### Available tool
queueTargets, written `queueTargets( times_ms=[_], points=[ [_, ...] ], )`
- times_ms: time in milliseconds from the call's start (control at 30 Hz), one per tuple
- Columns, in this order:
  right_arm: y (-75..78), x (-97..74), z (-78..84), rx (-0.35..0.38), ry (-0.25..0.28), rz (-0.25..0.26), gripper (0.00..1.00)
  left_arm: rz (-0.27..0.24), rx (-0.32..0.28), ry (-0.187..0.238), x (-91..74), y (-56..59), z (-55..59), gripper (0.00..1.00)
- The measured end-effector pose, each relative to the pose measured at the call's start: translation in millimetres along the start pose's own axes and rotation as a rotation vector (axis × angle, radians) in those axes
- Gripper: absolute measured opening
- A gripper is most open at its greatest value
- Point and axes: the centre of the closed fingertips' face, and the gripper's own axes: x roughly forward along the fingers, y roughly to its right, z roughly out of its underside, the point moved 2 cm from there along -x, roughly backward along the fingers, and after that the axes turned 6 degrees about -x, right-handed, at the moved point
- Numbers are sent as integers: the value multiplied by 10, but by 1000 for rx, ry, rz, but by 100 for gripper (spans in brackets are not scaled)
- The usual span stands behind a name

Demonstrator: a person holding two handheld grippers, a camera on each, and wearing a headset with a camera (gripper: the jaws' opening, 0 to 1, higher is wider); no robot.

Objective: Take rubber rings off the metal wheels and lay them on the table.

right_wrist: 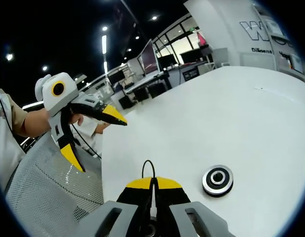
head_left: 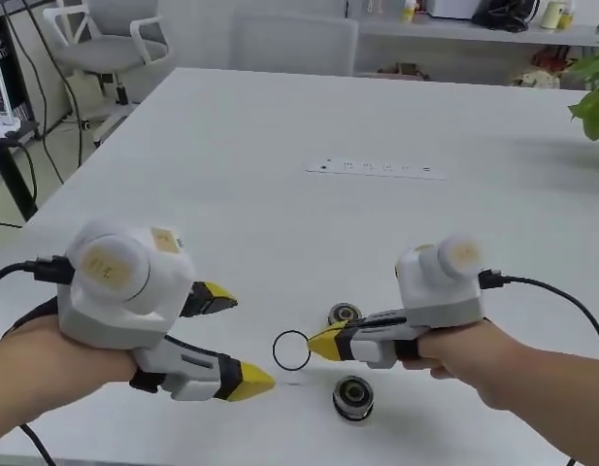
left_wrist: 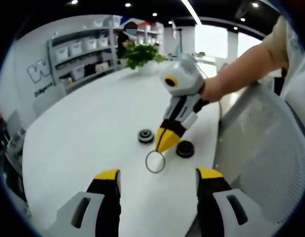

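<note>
My right gripper (head_left: 323, 343) is shut on a thin black rubber ring (head_left: 291, 350), which sticks out from its yellow tips toward the left. The ring (left_wrist: 155, 162) hangs just beyond my left gripper (left_wrist: 158, 175), which is open with nothing between its jaws. In the head view the left gripper (head_left: 236, 340) is beside the ring, on its left. One metal wheel (head_left: 345, 314) lies just behind the right gripper, and another wheel (head_left: 353, 396) lies in front of it. In the right gripper view the ring (right_wrist: 145, 170) shows edge-on above the shut right gripper (right_wrist: 152, 183), with a wheel (right_wrist: 217, 180) to the right.
The white table (head_left: 309, 223) stretches far ahead, with a flush socket strip (head_left: 375, 169) in its middle. A potted plant (head_left: 592, 97) stands at the far right edge. An office chair (head_left: 110, 44) stands beyond the far left corner. Cables trail from both grippers.
</note>
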Motion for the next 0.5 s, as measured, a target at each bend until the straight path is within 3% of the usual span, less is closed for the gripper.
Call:
queueTargets(
  times_ms=[500],
  points=[
    [34, 68, 147, -15, -58, 17, 0, -2, -18, -4, -14, 3, 34, 62]
  ],
)
